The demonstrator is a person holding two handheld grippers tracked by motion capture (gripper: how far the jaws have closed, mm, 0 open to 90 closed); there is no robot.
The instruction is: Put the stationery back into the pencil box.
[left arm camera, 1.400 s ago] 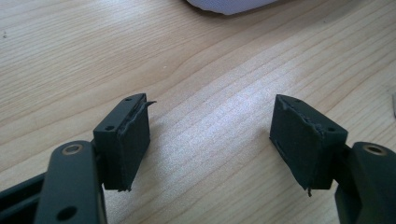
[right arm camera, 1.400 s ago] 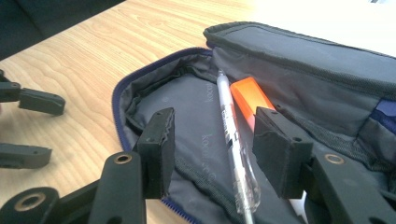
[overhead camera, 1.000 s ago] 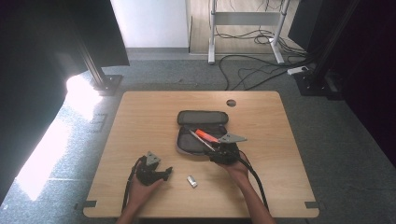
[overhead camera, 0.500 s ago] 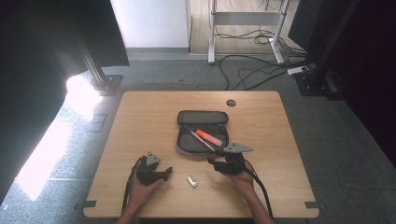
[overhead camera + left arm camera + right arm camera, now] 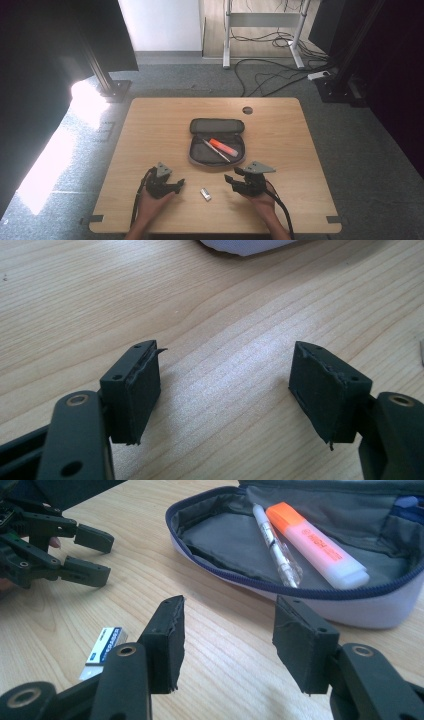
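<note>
An open grey pencil case lies mid-table with an orange highlighter and a clear pen inside. A small white eraser lies on the wood nearer the front edge. My right gripper stands open just in front of the case, nothing between its jaws, the eraser to its left. My left gripper rests open over bare wood left of the eraser.
The wooden table has a round cable hole at the back. A pale edge of the case shows at the top of the left gripper view. Cables and stand legs lie on the floor behind.
My right gripper has drawn back from over the case toward the front edge and a little left. The left gripper has kept still.
</note>
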